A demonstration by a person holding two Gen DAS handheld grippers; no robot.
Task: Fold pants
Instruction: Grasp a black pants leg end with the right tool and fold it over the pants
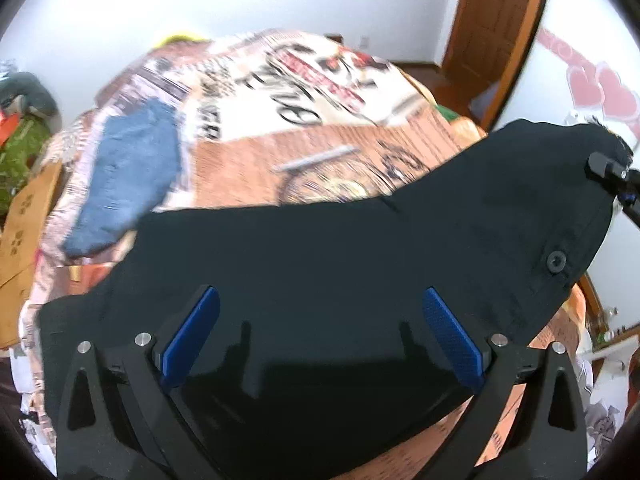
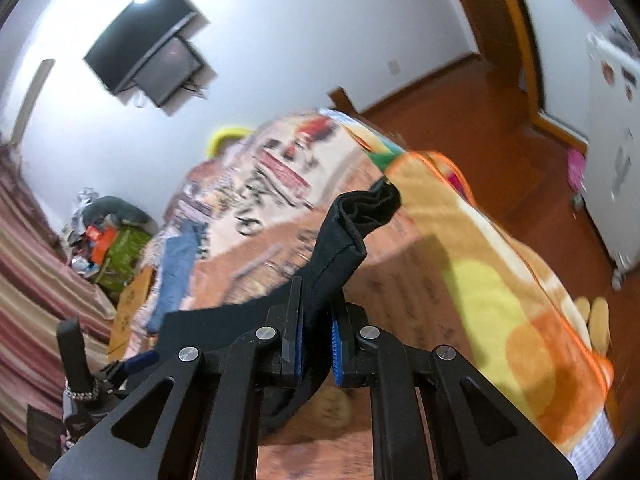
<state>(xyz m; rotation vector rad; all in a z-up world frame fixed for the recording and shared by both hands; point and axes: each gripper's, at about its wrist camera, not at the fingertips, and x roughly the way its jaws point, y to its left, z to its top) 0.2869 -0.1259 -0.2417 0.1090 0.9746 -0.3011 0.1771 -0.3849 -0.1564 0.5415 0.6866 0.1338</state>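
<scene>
The black pants [image 1: 320, 264] lie spread across the printed bedspread [image 1: 312, 92] in the left wrist view. My left gripper [image 1: 320, 320] is open just above the pants, its blue pads [image 1: 192, 336] wide apart and holding nothing. My right gripper [image 2: 316, 332] is shut on the black pants [image 2: 344, 236], pinching a bunched edge that stands up between the pads. The right gripper's tip [image 1: 608, 168] also shows at the far right of the left wrist view, on the lifted end of the pants near a black button [image 1: 556, 261].
A folded pair of blue jeans [image 1: 128, 176] lies on the bed at the left; it also shows in the right wrist view [image 2: 176, 264]. A cardboard box [image 1: 24, 216] and clutter stand left of the bed. A wooden door frame [image 1: 508, 32] and floor lie beyond.
</scene>
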